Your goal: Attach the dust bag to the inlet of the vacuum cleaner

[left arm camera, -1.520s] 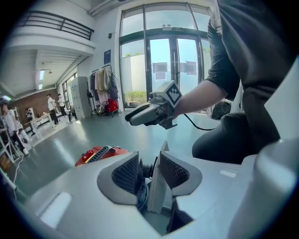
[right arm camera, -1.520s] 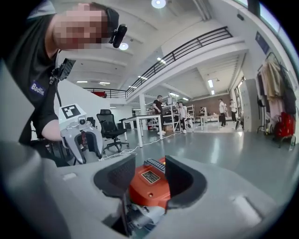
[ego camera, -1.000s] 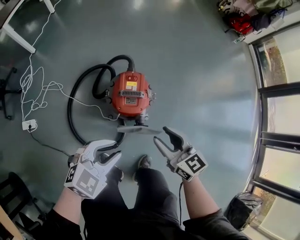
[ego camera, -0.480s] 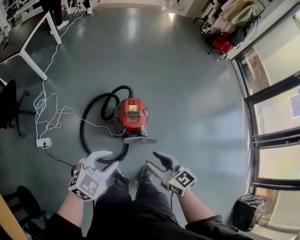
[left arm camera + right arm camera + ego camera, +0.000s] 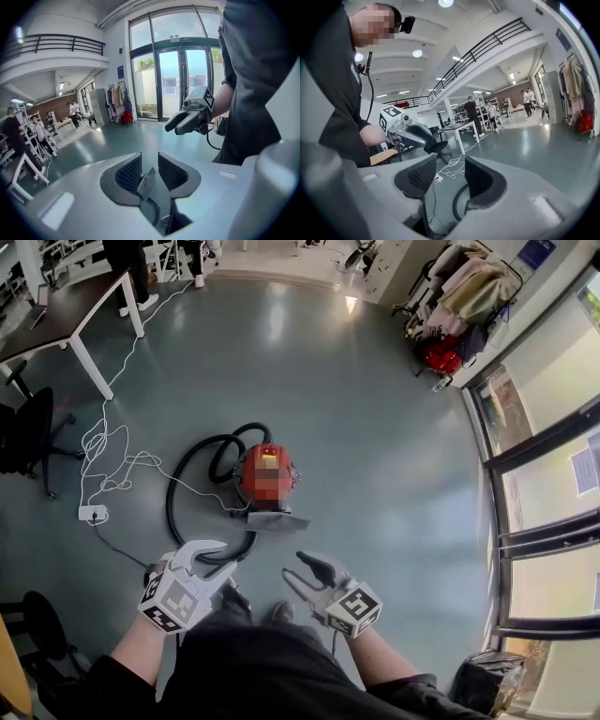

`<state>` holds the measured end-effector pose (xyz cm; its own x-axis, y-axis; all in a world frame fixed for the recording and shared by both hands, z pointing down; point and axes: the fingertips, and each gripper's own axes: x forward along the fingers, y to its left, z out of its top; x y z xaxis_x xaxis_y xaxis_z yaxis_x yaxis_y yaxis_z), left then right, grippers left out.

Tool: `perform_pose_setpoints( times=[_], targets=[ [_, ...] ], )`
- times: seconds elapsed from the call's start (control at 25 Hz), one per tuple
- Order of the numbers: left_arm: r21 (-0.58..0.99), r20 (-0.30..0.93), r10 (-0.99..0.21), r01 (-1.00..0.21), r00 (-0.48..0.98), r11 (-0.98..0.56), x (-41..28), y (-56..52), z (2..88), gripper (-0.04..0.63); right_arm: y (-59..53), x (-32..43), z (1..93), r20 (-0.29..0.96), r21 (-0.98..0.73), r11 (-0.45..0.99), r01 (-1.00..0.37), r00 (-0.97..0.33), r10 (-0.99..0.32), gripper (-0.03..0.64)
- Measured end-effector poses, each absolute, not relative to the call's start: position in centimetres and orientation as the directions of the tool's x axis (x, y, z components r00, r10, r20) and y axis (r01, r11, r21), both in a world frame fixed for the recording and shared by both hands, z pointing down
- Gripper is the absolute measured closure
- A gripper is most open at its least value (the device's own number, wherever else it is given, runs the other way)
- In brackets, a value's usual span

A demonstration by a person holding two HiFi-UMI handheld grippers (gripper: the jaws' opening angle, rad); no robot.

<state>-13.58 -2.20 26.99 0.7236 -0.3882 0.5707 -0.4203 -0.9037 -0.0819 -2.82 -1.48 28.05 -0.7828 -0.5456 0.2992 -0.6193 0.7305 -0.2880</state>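
Grey floor (image 5: 394, 427): dust bag (image 5: 274, 520) seems attached at the vacuum cleaner (image 5: 267, 457); my left gripper (image 5: 226, 557), just narrowing, and right gripper (image 5: 293, 565) gape empty.

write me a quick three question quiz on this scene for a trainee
1. True or false: the dust bag lies on the table.
2. In the head view, the hose loops mostly on which side of the vacuum cleaner? A left B right C none, it is unplugged
3. What do the right gripper's jaws hold?
Key: 1 false, it lies on the floor by the vacuum cleaner; 2 A; 3 nothing, they stand apart.
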Motion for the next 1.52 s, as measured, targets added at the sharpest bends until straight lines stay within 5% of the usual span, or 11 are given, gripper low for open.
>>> perform_pose_setpoints(
  times=[0.68,1.52],
  targets=[
    [-0.108,0.577,-0.485,-0.528,0.657,-0.843,-9.5,10.2,24.7,0.466,9.9,0.8,26.5,0.239,-0.303,0.805,-0.511,-0.858,-0.455,0.436],
    [-0.038,0.396,-0.395,-0.415,0.829,-0.909,-19.0,23.7,21.3,0.482,23.9,-12.8,20.3,0.189,-0.271,0.737,-0.619,-0.785,-0.59,0.446]
  ],
)
